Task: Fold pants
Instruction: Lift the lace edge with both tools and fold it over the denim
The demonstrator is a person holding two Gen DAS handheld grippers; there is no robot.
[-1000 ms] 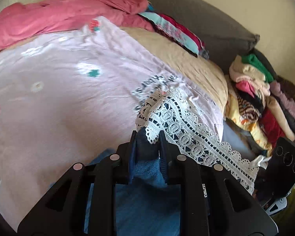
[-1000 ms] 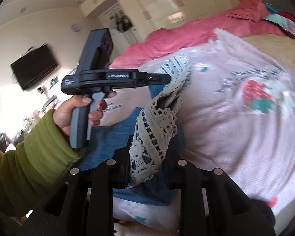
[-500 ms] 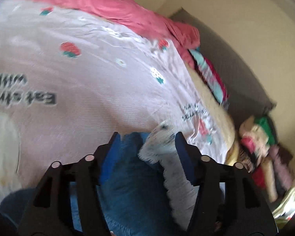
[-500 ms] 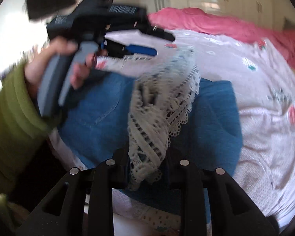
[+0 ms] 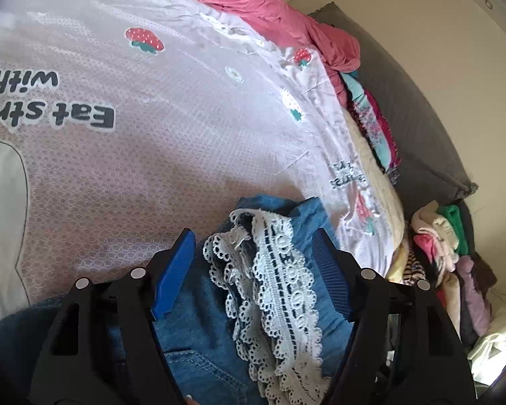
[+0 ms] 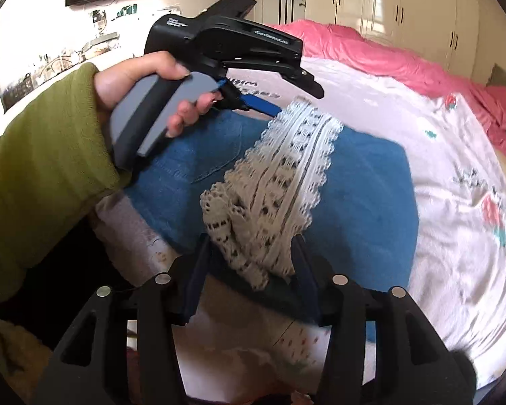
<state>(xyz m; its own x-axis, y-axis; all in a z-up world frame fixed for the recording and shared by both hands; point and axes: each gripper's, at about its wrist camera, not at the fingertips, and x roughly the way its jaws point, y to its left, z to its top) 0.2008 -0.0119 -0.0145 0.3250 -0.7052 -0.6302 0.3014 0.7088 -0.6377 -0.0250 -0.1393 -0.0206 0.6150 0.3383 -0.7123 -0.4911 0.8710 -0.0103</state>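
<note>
Blue denim pants (image 6: 371, 185) with a white lace hem (image 6: 286, 182) lie folded on the bed. In the left wrist view the denim (image 5: 199, 330) and the lace (image 5: 273, 290) lie between the fingers of my left gripper (image 5: 253, 246), which is open wide. The left gripper also shows in the right wrist view (image 6: 273, 108), held by a hand in a green sleeve, over the far end of the lace. My right gripper (image 6: 249, 246) has its jaws open, with the near end of the lace bunched loosely between them.
The bed has a pale pink strawberry-print cover (image 5: 151, 135) with a pink blanket (image 5: 270, 10) at its far edge. A pile of clothes (image 5: 448, 263) lies beside the bed at the right. A grey headboard (image 5: 421, 128) stands behind. Wardrobes (image 6: 404, 10) line the wall.
Both grippers have lowered the lace hem onto the pants and opened. The left gripper let go first and now stands wide open; the right gripper has just opened.
</note>
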